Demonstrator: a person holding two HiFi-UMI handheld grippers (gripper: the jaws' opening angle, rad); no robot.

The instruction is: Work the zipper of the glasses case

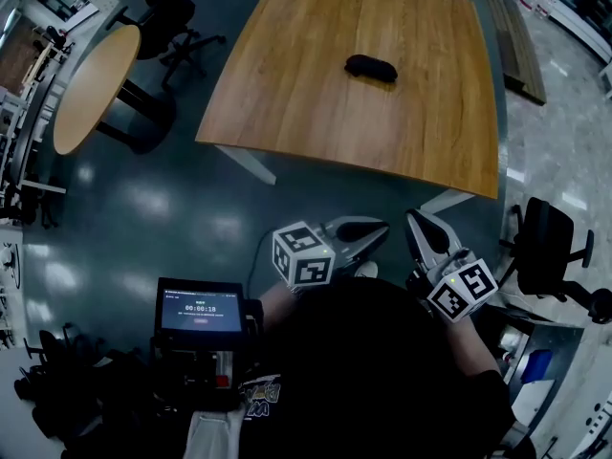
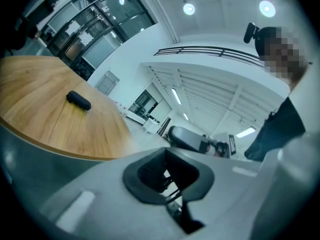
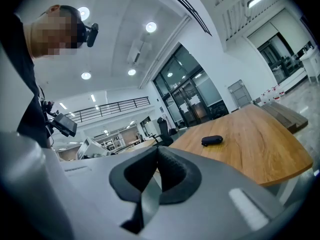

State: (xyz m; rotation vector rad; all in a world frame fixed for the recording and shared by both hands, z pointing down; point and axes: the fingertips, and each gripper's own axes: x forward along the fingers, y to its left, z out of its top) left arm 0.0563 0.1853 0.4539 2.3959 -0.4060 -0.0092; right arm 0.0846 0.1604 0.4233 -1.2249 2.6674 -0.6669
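A black glasses case [image 1: 371,67] lies alone near the middle of the wooden table [image 1: 287,94], far from both grippers. It shows small in the left gripper view [image 2: 79,100] and in the right gripper view [image 3: 212,140]. My left gripper [image 1: 375,231] and right gripper [image 1: 418,223] are held close to the person's body, well short of the table's near edge. Both are shut with nothing between their jaws. The jaws of the left gripper [image 2: 167,176] and of the right gripper [image 3: 155,176] stand pressed together.
A round wooden table [image 1: 94,84] stands at the left with black chairs [image 1: 172,17] beside it. Another black office chair [image 1: 550,242] is at the right. A small screen [image 1: 199,314] sits by the person's left side. Dark floor separates me from the table.
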